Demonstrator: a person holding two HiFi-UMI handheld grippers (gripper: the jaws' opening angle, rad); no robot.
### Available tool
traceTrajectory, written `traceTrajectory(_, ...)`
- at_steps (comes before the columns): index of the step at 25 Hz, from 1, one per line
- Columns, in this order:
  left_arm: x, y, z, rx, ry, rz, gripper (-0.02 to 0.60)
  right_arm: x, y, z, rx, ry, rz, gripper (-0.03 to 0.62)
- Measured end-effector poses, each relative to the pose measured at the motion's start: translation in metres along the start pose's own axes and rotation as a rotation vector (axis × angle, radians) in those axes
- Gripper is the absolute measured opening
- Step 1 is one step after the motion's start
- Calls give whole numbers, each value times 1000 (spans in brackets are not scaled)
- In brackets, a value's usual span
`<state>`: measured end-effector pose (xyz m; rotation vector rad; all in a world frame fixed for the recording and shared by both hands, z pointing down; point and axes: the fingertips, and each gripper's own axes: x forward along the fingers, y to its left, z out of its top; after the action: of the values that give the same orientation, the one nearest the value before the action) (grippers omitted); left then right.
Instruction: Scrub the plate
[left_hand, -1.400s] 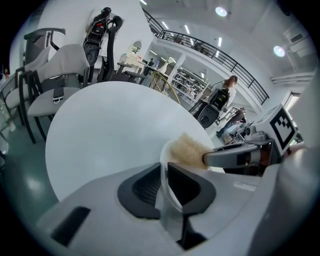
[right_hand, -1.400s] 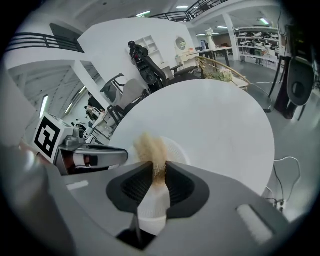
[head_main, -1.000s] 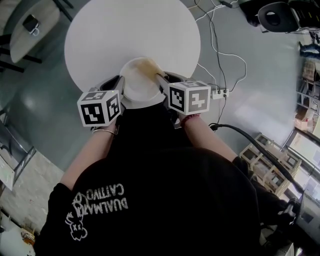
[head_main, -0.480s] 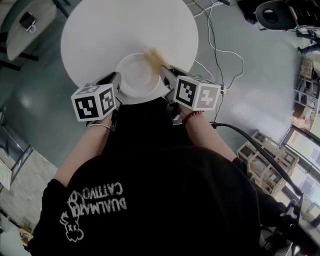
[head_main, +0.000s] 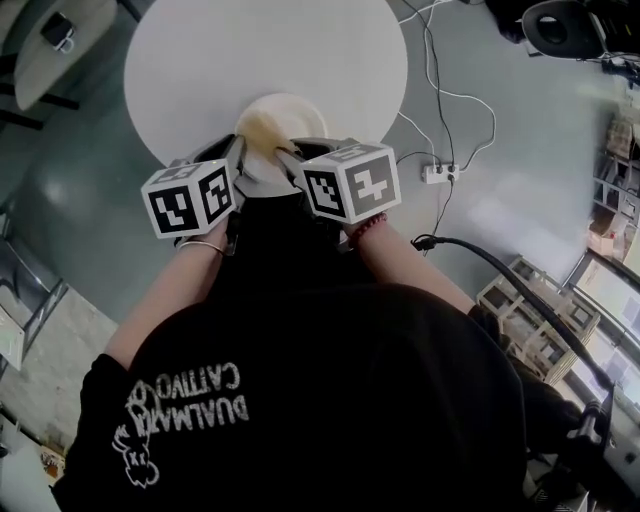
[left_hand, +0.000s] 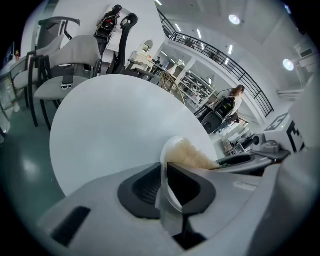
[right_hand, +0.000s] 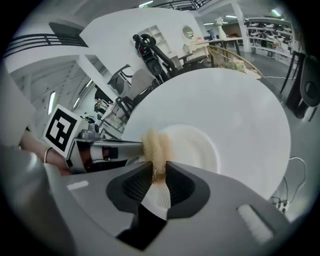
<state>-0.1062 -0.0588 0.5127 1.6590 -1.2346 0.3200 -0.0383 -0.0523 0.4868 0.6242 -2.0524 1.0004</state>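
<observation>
The white plate (right_hand: 197, 145) is clamped by its rim in the left claw (left_hand: 164, 169), at the near edge of the round worktop (head_main: 260, 50). A tan scrubber (right_hand: 154, 141) is gripped in the right claw (right_hand: 159, 169) and pressed against the plate's inner face.

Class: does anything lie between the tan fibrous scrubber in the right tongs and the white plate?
Nothing visible does. The tan fibrous scrubber in the right tongs sits against the round white plate, whose rim the left tongs clamp.
</observation>
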Motion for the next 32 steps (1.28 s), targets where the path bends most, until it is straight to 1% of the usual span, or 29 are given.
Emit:
traceTrajectory(2, 0, 2, -2, -16, 1, 2, 41, 4, 4, -4, -6, 26, 23, 84)
traceTrajectory(4, 0, 1, -2, -14, 4, 4, 41, 6, 3, -7, -1, 40, 29, 84)
traceTrajectory(10, -3, 6, -3, 8, 3, 6, 42, 9, -2, -10, 6, 52, -8, 84)
traceTrajectory(14, -5, 5, -6, 7, 4, 13, 41, 3, -10, -13, 26, 41, -25, 84)
traceTrajectory(21, -2, 1, -6, 9, -4, 17, 43, -8, -27, -16, 90, 11, -54, 84)
traceTrajectory(25, 0, 1, -4, 22, -6, 24, 46, -16, -40, -15, 113, -7, -87, 84)
traceTrajectory(32, 1, 2, -4, 10, -14, 23, 46, -27, -61, -12, 164, -47, -122, 84)
